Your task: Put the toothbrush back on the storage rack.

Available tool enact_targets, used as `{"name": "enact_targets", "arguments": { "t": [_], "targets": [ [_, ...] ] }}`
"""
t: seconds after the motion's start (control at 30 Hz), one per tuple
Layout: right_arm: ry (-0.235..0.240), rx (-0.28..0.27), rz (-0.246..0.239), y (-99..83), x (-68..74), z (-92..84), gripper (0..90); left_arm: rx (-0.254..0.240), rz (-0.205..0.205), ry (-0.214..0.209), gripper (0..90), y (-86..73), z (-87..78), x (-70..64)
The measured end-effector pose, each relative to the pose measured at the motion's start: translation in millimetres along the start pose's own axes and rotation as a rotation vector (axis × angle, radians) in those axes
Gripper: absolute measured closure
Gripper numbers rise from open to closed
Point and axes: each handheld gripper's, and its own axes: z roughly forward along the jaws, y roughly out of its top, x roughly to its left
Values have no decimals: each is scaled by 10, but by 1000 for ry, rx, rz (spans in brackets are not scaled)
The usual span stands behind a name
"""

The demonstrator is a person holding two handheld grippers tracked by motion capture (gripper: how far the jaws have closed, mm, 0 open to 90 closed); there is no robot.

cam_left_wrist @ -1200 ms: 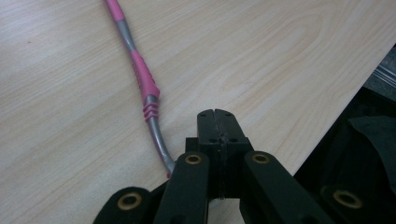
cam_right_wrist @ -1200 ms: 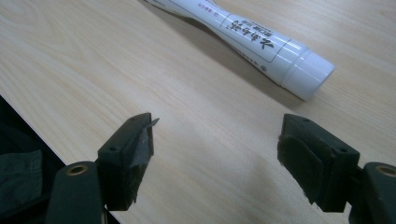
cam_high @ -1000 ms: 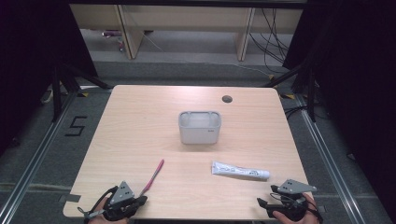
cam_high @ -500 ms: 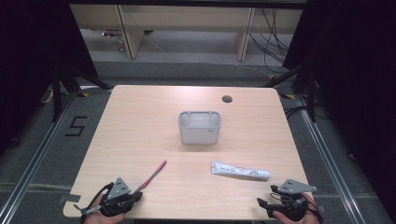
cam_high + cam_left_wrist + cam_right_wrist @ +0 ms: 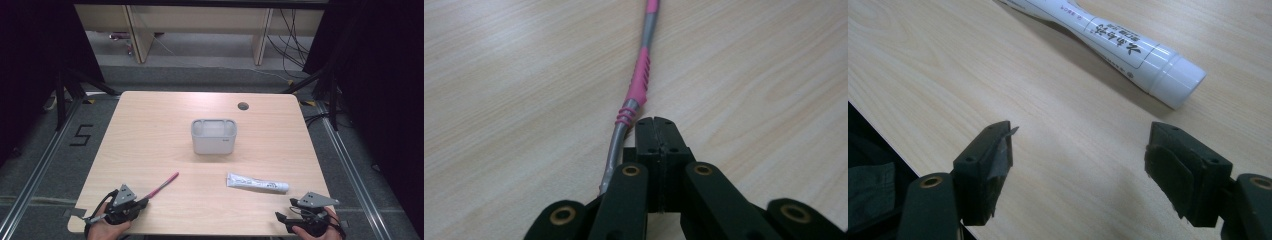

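Near edge of the table (image 5: 150, 130), with a gripper in each hand. The left gripper (image 5: 142, 202) has its jaws pressed together, pad against pad. In the left gripper view (image 5: 657, 125) the brush (image 5: 638, 85) is not between them: its grey handle runs along the left side of the shut jaws and touches them. Its near end slips down beside the left finger's linkage. Whether it is caught there cannot be told.

**Change over the last second.** In the high view the left gripper has slid a little sideways along the near edge, away from the right gripper. The brush (image 5: 161, 186) has swung with it. Its near end has stayed at the jaw tips, while its pink far end now leans further toward the box (image 5: 214, 145), which stands well ahead of both grippers. The right gripper (image 5: 280, 217) has kept its place with its jaws apart and nothing between them (image 5: 1080, 145). The tube (image 5: 1113, 42) lies just ahead of it, untouched (image 5: 257, 183).

**Reading.** The brush appears to be dragged or nudged by the side of the shut jaws rather than clamped. It has been re-aimed, not lifted. A secure pick-up probably calls for opening the left jaws and setting them astride the handle.
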Motion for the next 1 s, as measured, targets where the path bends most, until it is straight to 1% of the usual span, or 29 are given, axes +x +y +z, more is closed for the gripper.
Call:
{"name": "enact_targets", "arguments": {
  "t": [0.1,0.13,0.17,0.2,0.27,0.33,0.37,0.4,0.43,0.47,0.5,0.53,0.63,0.67,0.7,0.73,0.83,0.87,0.9,0.93,0.97,1.0],
  "targets": [
    [0,0,0,0,0,0,273,-5,-4,9,896,12,7,32],
    [0,0,0,0,-1,-1,273,15,-8,13,896,33,-1,66],
    [-2,-3,-11,2,-10,-1,273,15,-8,13,896,33,-1,66],
    [2,-8,-22,2,-20,4,273,-3,-14,27,895,41,21,91],
    [9,-1,1,0,-2,5,273,12,-18,29,896,51,35,121],
    [6,0,1,0,-1,2,273,10,-20,30,896,61,46,146],
    [-8,-9,-26,1,-20,1,273,22,-6,33,896,70,42,167],
    [-9,-9,-32,-2,-23,4,273,16,-15,41,895,73,55,176],
    [-9,-9,-32,-2,-23,4,273,16,-15,41,896,73,55,176],
    [0,-1,-1,0,-2,0,273,13,-24,38,896,83,66,191],
    [0,-1,-1,0,-2,0,273,13,-24,38,896,83,66,191],
    [11,1,7,-1,2,5,273,13,-23,40,896,97,76,207],
    [12,2,9,-2,3,4,273,11,-34,44,896,109,91,216],
    [-1,-10,-27,2,-22,4,273,12,-31,49,896,120,99,237],
    [-7,-11,-29,2,-23,1,273,24,-23,53,896,127,97,258],
    [-6,-10,-31,2,-24,2,273,14,-32,51,896,128,104,265],
    [1,-5,-20,1,-18,3,273,20,-36,63,896,137,108,287],
    [9,-1,0,0,-3,5,273,36,-29,59,896,147,103,322],
    [9,-1,0,0,-3,5,273,36,-29,59,896,147,103,322],
    [10,0,0,0,-3,4,273,9,-48,65,896,146,123,322],
    [7,-4,-11,1,-12,4,273,17,-46,75,895,155,122,355],
    [4,-7,-23,2,-21,4,273,12,-51,76,896,158,123,369]
  ]
}}
